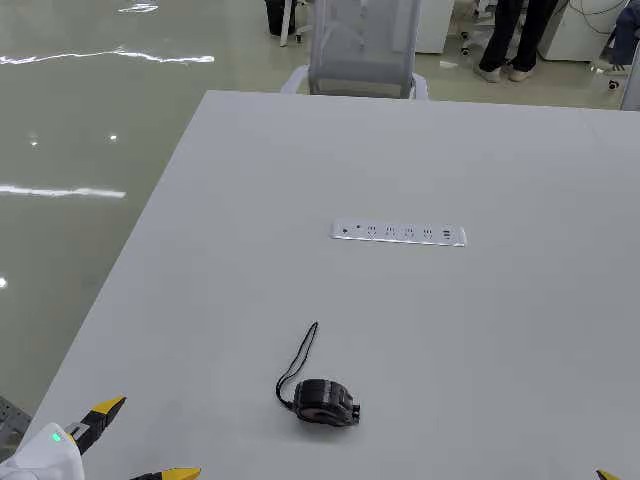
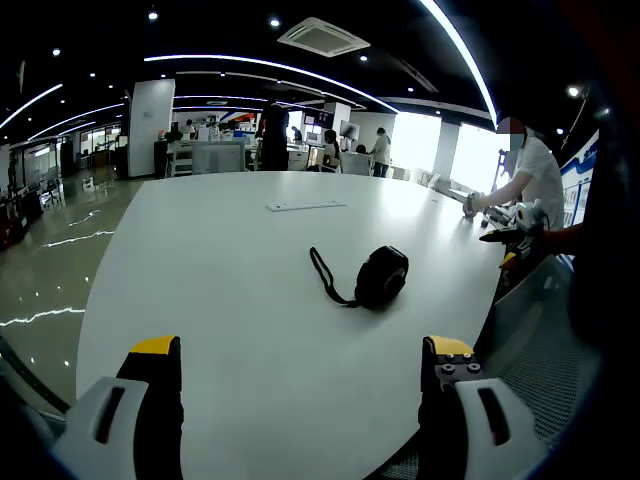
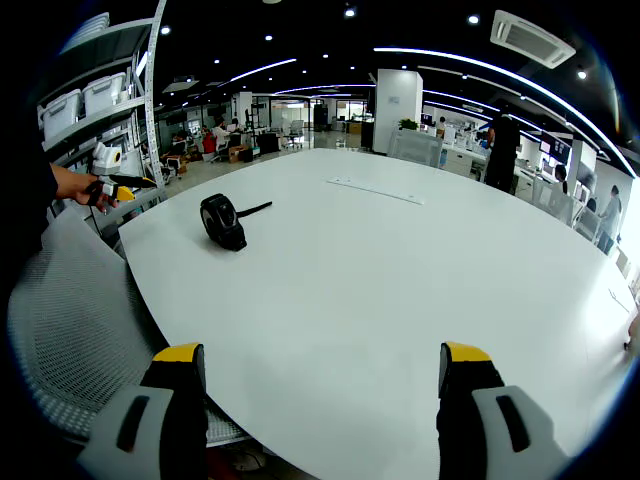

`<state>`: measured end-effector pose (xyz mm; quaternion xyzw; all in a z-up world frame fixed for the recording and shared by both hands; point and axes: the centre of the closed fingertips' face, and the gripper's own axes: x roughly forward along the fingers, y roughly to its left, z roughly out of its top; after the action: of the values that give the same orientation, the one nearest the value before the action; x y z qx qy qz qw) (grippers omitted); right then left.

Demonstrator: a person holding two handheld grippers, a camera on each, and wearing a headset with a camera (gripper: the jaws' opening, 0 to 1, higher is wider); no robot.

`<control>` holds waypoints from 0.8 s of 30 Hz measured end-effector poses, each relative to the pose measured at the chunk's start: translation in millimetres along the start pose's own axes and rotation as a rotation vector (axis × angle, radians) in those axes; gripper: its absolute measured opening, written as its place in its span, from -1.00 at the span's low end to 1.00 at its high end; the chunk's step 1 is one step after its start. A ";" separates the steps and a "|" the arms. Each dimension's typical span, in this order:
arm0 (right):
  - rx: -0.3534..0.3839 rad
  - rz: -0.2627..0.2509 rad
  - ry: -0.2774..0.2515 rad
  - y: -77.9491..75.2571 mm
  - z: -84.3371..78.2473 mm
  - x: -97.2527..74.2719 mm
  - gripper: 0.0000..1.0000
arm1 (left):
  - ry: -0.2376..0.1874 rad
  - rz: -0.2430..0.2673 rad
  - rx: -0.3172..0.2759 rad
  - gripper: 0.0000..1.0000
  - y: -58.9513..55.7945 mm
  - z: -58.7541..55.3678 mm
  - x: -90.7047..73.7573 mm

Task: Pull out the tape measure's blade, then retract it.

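Head view: small black hard-cased tape measure [image 1: 325, 402] near front edge of white tabletop [image 1: 480, 340]; long axis roughly crosswise, black wrist strap [image 1: 298, 362] trailing away; blade mouth indiscernible.
Left gripper view: left gripper [image 2: 300, 365] wide apart, empty; tape measure [image 2: 383, 275] ahead. Probably rigid, smooth: clamp across flat sides.
Right gripper view: right gripper [image 3: 325, 365] wide, empty; tape measure [image 3: 222, 220] well left.

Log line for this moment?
stage: before grasp | tape measure: on table, blade in | left tongs: open, empty | right tongs: open, empty
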<state>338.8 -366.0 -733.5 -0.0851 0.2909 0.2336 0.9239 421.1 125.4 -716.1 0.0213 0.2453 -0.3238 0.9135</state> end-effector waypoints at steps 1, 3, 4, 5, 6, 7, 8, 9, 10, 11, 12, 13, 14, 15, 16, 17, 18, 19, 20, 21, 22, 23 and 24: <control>-0.002 0.002 0.000 0.8 0.1 0.1 0.98 | -0.001 -0.001 -0.001 0.98 -0.3 0.1 -0.1; -0.006 0.002 0.002 0.7 -0.5 0.3 0.99 | -0.002 -0.002 0.001 0.98 -1.0 -0.2 -0.4; -0.007 0.001 0.003 0.0 -0.8 0.3 0.99 | -0.001 -0.001 0.001 0.98 -1.2 -0.2 -0.6; -0.007 0.000 0.004 -0.4 -1.0 0.4 1.00 | -0.001 0.000 -0.001 0.98 -1.2 -0.5 -0.8; -0.006 0.001 0.002 -0.9 -0.7 0.2 1.00 | -0.001 0.005 0.002 0.98 -0.4 -1.0 -1.5; -0.003 0.001 -0.001 -1.1 0.1 0.0 1.00 | 0.000 0.009 0.009 0.98 0.1 -1.6 -2.2; 0.000 0.001 -0.005 -1.3 0.9 -0.2 1.00 | 0.001 0.008 0.008 0.98 0.0 -2.4 -2.7; -0.002 -0.003 -0.002 -2.2 0.6 -0.3 1.00 | 0.006 0.007 0.005 0.98 -0.1 -3.9 -3.4; -0.002 -0.009 0.003 -3.3 -0.5 -0.7 1.00 | 0.009 0.010 0.005 0.98 0.4 -5.2 -4.0; -0.005 -0.010 0.003 -3.9 -0.3 -1.0 1.00 | 0.013 0.012 0.008 0.98 1.2 -7.2 -4.8; -0.005 -0.011 0.003 -4.4 -0.2 -1.4 1.00 | 0.014 0.013 0.005 0.98 1.6 -8.1 -5.3; -0.004 -0.013 0.003 -5.5 -0.5 -2.2 1.00 | 0.015 0.016 0.001 0.98 1.9 -9.0 -5.9; -0.004 -0.014 0.003 -6.3 -0.6 -2.8 1.00 | 0.016 0.017 0.001 0.98 1.5 -9.2 -6.3; -0.003 -0.014 0.003 -7.2 -1.0 -3.3 1.00 | 0.019 0.018 0.002 0.98 0.8 -9.8 -6.6; -0.001 -0.015 0.006 -8.4 -1.9 -4.1 1.00 | 0.023 0.017 0.008 0.98 -0.7 -10.5 -6.9; -0.001 -0.016 0.006 -8.8 -2.1 -4.5 1.00 | 0.025 0.015 0.009 0.98 -1.9 -10.9 -6.9; -0.001 -0.015 0.007 -8.9 -2.6 -4.9 1.00 | 0.028 0.014 0.009 0.98 -3.8 -10.7 -7.1; 0.001 -0.013 0.009 -9.2 -3.4 -5.1 1.00 | 0.028 0.014 0.009 0.98 -4.7 -10.6 -7.2; 0.002 -0.012 0.009 -9.4 -4.0 -5.3 1.00 | 0.027 0.015 0.007 0.98 -5.2 -10.2 -7.5; 0.002 -0.011 0.011 -8.9 -4.2 -5.2 1.00 | 0.023 0.016 0.002 0.98 -5.9 -9.3 -7.8; 0.001 -0.012 0.011 -8.7 -4.3 -5.2 1.00 | 0.021 0.017 -0.001 0.98 -5.9 -9.0 -7.9; 0.002 -0.014 0.009 -8.9 -4.4 -5.4 1.00 | 0.020 0.018 -0.003 0.98 -5.6 -9.0 -8.1; 0.002 -0.014 0.010 -9.1 -4.7 -5.5 1.00 | 0.020 0.018 -0.005 0.98 -6.0 -8.6 -8.3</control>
<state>336.8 -377.4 -734.0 -0.0873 0.2950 0.2262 0.9242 408.2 127.2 -719.1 0.0247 0.2550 -0.3146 0.9140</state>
